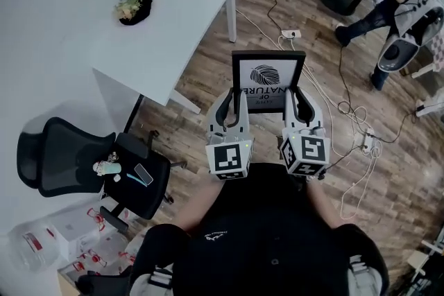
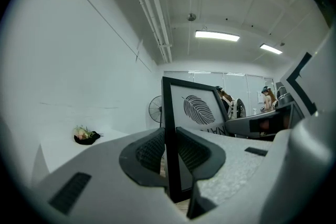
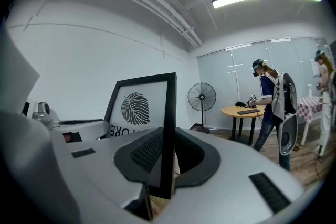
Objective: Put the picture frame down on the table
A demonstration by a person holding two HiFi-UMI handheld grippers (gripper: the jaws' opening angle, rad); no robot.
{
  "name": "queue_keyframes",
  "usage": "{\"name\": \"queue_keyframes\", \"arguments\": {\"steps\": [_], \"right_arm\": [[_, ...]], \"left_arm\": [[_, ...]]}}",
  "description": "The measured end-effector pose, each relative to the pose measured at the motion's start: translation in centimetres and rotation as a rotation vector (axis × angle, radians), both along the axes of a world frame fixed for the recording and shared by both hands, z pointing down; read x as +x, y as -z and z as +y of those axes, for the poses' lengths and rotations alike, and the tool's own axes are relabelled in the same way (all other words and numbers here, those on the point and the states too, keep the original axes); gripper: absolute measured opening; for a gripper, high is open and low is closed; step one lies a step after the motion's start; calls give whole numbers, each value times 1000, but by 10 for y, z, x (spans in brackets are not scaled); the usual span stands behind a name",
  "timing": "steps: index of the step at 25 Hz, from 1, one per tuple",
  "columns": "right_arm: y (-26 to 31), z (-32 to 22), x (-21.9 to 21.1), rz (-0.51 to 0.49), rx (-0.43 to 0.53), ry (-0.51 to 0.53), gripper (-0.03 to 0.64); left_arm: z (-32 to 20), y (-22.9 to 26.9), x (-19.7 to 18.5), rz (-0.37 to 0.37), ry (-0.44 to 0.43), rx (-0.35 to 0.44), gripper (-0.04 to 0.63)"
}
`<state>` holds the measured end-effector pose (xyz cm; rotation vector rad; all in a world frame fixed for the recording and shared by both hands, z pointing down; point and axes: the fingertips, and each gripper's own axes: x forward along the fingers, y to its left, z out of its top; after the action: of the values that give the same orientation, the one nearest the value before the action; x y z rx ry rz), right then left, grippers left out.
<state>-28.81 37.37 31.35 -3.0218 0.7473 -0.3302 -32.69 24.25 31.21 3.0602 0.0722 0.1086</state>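
Picture frame [image 1: 268,77] hangs upright over the floor [image 1: 215,73], clear of the surface [image 1: 182,38], which lies ahead and to our left. We hold it by both side rails: left tongs [image 1: 229,106] and right tongs [image 1: 303,106] each closed on one. Left tongs are nearer the surface, where a dark dish [image 1: 141,10] holds flowers [image 1: 127,6].

Grey left gripper [image 1: 234,104], right gripper [image 1: 300,102]; black pads [image 2: 149,152], marker cubes [image 1: 229,157]; black shirt [image 1: 263,239].
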Motion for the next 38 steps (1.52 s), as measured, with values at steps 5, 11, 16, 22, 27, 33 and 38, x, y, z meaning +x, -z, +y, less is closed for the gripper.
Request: {"name": "queue_keyframes", "arguments": {"steps": [5,11,16,22,27,33,38], "right_arm": [[0,-19,21,-3,-6,-63,66],[0,-53,42,7,-6,-94,66],[-5,-93,51,-2,-13,-90,66],[-9,-113,56,-18,-29,-77,66],[-16,-120,59,-35,-29,-71,66],[-23,-132,83,-44,-6,-35,66],[-26,-151,114,-45,-2,30,66]], "left_arm": [[-22,0,27,5,-53,0,72],[-56,2,51,18,-87,5,74],[-97,-4,62,15,-90,1,72],[-116,-11,64,3,-75,-15,74],[-122,-16,67,-10,-70,-16,72],[-133,-19,82,-8,-22,9,74],[-149,-20,105,-12,44,17,74]]}}
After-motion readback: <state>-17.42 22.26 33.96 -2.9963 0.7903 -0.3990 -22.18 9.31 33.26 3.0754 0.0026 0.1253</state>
